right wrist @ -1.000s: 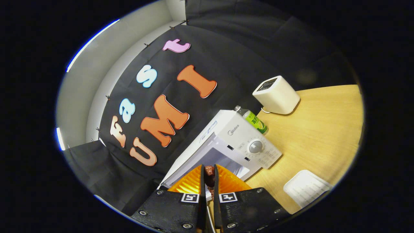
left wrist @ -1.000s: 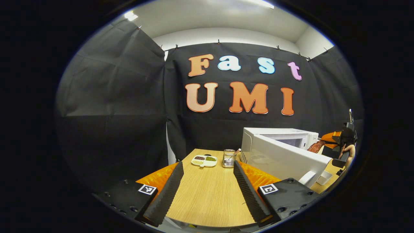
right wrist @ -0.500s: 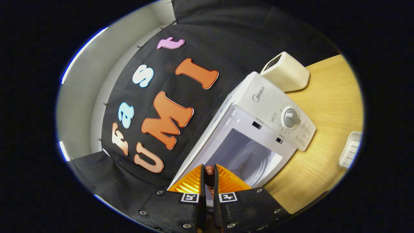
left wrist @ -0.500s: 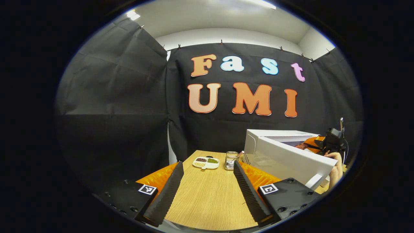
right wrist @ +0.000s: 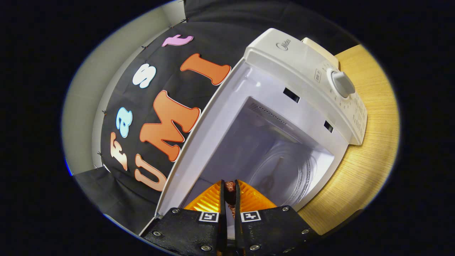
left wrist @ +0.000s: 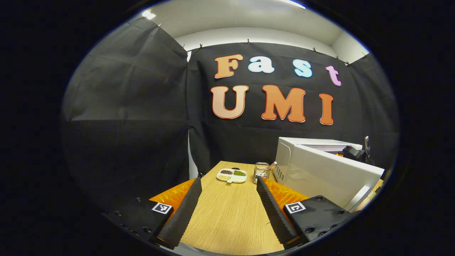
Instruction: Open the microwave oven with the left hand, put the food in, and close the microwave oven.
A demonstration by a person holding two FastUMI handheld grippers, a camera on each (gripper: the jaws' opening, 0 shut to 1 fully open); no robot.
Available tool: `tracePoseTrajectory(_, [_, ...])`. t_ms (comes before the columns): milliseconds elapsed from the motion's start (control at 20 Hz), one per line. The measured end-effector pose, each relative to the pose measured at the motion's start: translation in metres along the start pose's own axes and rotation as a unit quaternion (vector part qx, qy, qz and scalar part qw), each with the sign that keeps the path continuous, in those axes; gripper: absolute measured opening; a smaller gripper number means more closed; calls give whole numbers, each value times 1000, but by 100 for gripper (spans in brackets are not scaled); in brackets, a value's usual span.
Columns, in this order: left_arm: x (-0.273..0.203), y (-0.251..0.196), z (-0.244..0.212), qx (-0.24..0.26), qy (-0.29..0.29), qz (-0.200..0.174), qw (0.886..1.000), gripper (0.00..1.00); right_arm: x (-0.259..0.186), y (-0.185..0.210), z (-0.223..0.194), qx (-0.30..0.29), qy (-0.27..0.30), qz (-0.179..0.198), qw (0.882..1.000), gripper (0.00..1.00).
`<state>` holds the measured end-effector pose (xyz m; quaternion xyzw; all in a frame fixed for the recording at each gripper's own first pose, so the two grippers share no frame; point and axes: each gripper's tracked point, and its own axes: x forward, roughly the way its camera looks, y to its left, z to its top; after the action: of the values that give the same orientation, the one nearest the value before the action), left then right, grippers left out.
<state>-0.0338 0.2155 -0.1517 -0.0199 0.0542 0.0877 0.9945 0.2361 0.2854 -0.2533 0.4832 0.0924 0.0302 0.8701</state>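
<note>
Right gripper clamps small reddish-brown food piece, lower centre; looks light, soft, so grip mid-body. Left gripper open, empty.

divided dish left of microwave

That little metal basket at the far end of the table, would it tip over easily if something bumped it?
Probably, yes. The wire basket looks open-meshed and thin, so likely light. It stands taller than it is wide, and a utensil handle sticks out above its rim, so a knock up high might tip it. On the smooth wooden table, a low nudge would more likely slide it.
</note>
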Motion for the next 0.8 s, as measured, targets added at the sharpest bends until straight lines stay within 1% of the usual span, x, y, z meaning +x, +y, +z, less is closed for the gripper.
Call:
tracePoseTrajectory(100, [2,-1,-2,0,3,-2,1000,98,9,-12,-5,-40,-8,-13,999,8])
tracePoseTrajectory(150, [4,-2,-3,3,4,-2,1000,98,12,-11,0,-51,-14,-9,999,8])
tracePoseTrajectory(200, [6,-2,-3,6,5,-2,1000,97,13,-13,-2,-65,-17,-16,998,10])
tracePoseTrajectory(250, [9,-3,-4,8,5,-3,1000,97,16,-17,0,-84,-19,-22,996,16])
tracePoseTrajectory(300, [10,-4,-6,8,7,-2,1000,97,18,-22,-3,-114,-13,-34,993,18])
tracePoseTrajectory(350, [12,-5,-8,6,7,-4,1000,97,19,-29,-6,-145,3,-47,988,25])
tracePoseTrajectory(400, [12,-7,-8,4,7,-6,1000,97,22,-32,-13,-166,15,-47,985,33])
tracePoseTrajectory(450, [12,-8,-10,1,9,-7,1000,99,19,-34,-15,-182,23,-46,982,48])
tracePoseTrajectory(500, [12,-8,-11,-1,9,-7,1000,98,18,-36,-10,-200,21,-50,978,54])
tracePoseTrajectory(550, [12,-7,-10,-3,8,-6,1000,98,16,-37,-2,-220,13,-53,974,69])
tracePoseTrajectory(650, [8,-6,-8,-4,6,-6,1000,97,10,-30,9,-262,-5,-47,964,86])
tracePoseTrajectory(750, [4,-4,-4,-4,1,-3,1000,98,1,-23,17,-298,-10,-41,954,94])
tracePoseTrajectory(800, [3,-5,-1,-5,-2,-3,1000,97,-4,-18,22,-315,-12,-38,948,94])
